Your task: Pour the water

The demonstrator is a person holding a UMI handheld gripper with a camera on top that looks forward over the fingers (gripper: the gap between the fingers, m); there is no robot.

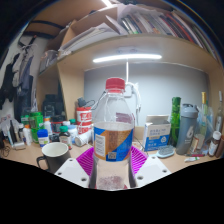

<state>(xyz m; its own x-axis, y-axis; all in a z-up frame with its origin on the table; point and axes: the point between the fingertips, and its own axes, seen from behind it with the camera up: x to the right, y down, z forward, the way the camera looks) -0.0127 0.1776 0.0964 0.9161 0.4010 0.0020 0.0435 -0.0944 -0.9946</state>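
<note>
A clear plastic bottle [113,130] with a red cap and a blue label stands upright between my fingers, partly filled with a pale liquid. My gripper [113,160] is shut on it: the magenta pads [84,157] press against its lower body on both sides. A dark mug [52,155] with a white inside sits on the wooden table [25,165], left of the fingers and a little ahead of them. The bottle's base is hidden low between the fingers.
Clutter lines the back of the table: a red can [85,118], small bottles [36,125] at the left, a blue-and-white box [156,133], and green and clear bottles [176,120] at the right. A shelf with a strip light [127,58] hangs overhead.
</note>
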